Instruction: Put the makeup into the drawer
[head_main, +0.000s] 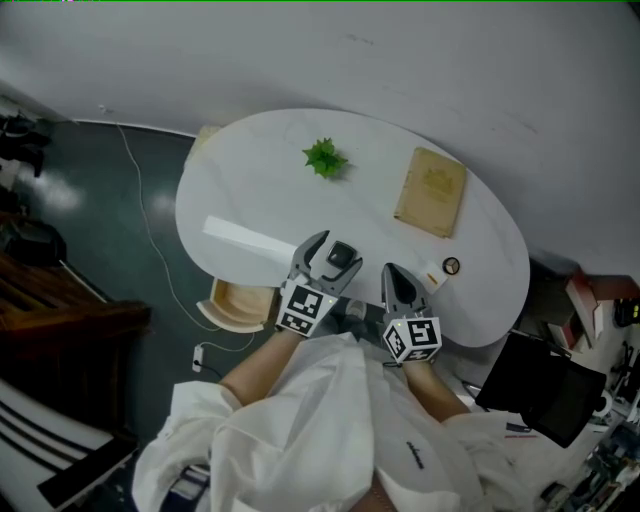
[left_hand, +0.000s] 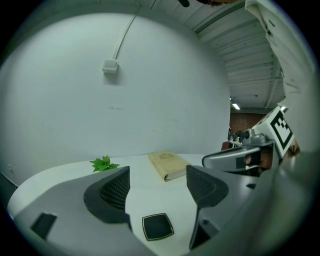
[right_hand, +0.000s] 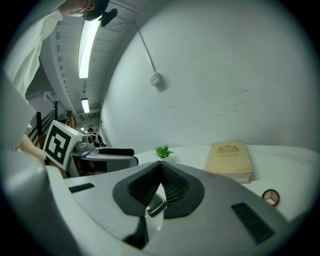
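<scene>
The small black square makeup compact, likely light, rigid and slick, suits an edge pinch from the wide-open, empty left gripper straddling it, while the right gripper is closed on nothing.

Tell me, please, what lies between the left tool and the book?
In the left gripper view, a black square compact lies between the open jaws of the left tool; beyond it, bare table to the book.

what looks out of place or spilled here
Nothing spilled or damaged. The compact, book and plant sit tidy on the table; only the drawer stands open at its near edge.
</scene>
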